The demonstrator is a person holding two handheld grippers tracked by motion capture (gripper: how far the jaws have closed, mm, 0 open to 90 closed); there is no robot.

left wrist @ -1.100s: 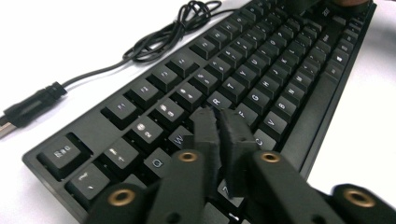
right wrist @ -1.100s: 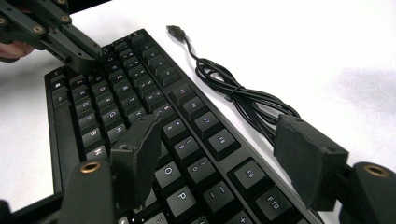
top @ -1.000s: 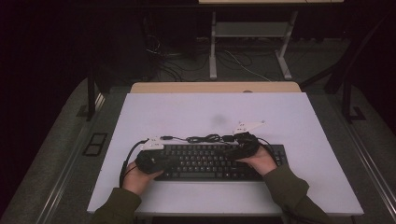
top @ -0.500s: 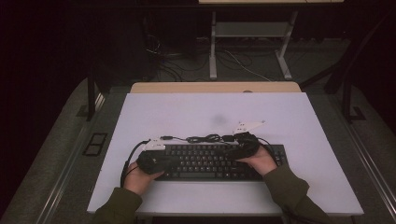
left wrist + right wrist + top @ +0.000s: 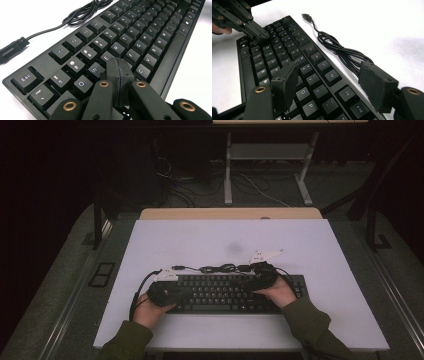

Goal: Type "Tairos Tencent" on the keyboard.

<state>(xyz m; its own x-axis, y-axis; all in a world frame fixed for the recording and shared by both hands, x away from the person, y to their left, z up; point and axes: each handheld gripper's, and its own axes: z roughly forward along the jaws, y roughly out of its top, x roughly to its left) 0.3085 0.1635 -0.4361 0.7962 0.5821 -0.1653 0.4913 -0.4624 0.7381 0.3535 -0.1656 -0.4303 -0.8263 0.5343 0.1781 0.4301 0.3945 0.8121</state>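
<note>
From above I see both forearms come in from the bottom edge, sleeves olive green, each hand low over the black keyboard (image 5: 227, 292) that lies across the near middle of the white desk (image 5: 200, 237). My left gripper (image 5: 120, 66) points along the key rows, tilted down, its fingers pressed together with nothing between them, tips resting among the keys just beside the E and R at the keyboard's left end. My right gripper (image 5: 329, 82) hovers over the right half of the keyboard, angled toward the left one, fingers (image 5: 287, 82) held apart: one above the letter keys, the other out past the function row, the keyboard's far edge between them, neither pressing on it. The keyboard's cable (image 5: 220, 268) lies bundled on the desk just behind the keyboard, its plug (image 5: 307, 17) free on the desk.
</note>
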